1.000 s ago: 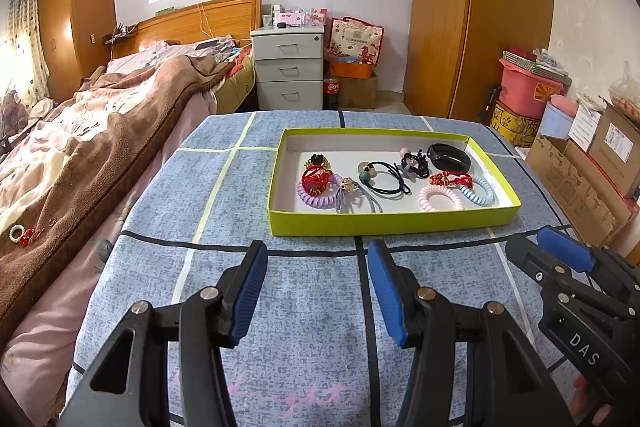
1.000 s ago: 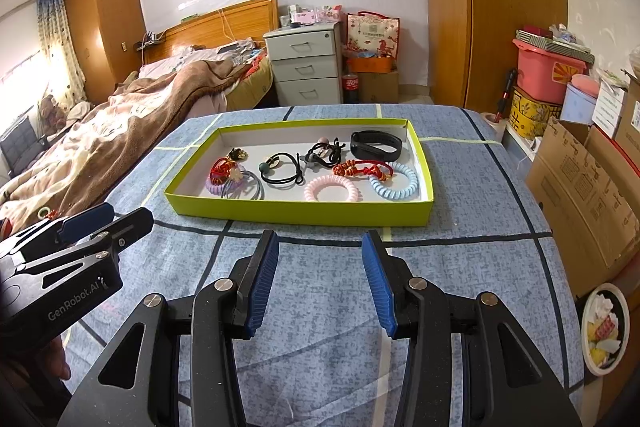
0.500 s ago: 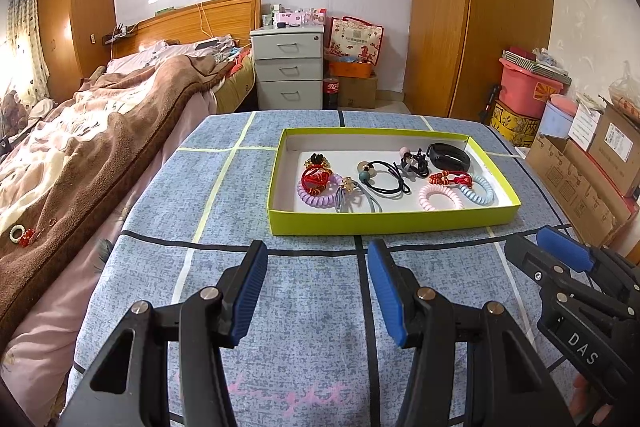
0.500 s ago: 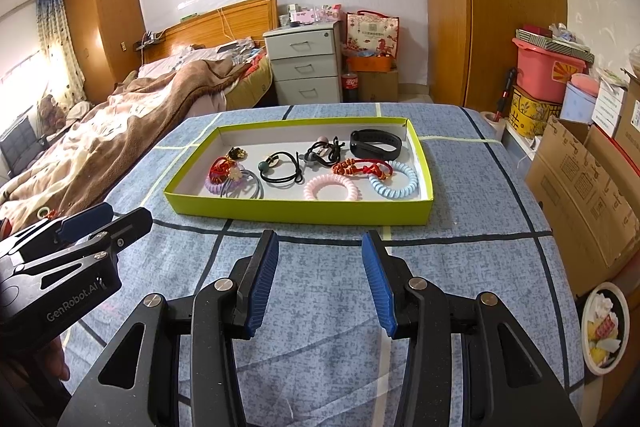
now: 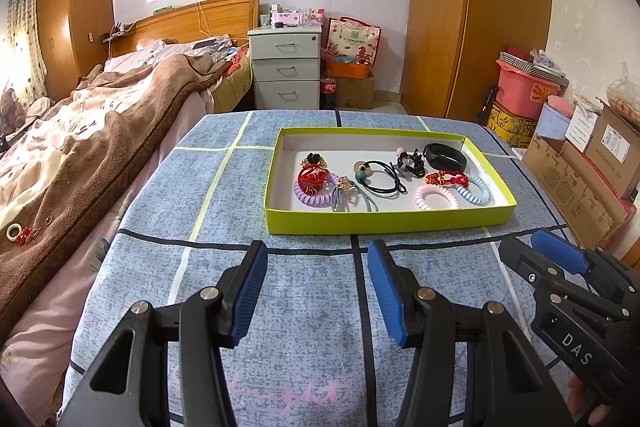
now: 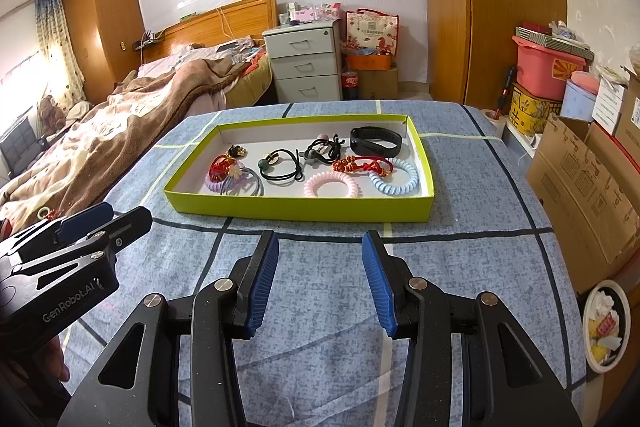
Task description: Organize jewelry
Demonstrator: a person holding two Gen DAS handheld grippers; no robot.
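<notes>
Both my jaws hang released before the tray (image 5: pixel 384 223); the tangled hair ties (image 6: pixel 280 167) (overlapping) could lift together when grabbed.

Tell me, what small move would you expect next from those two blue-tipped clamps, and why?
Probably the right gripper reaches forward to the green tray, perhaps for the pink coil hair tie near its front wall. Both it and the left gripper hover open and empty over the blue cloth, short of the tray, with every piece lying inside.
</notes>
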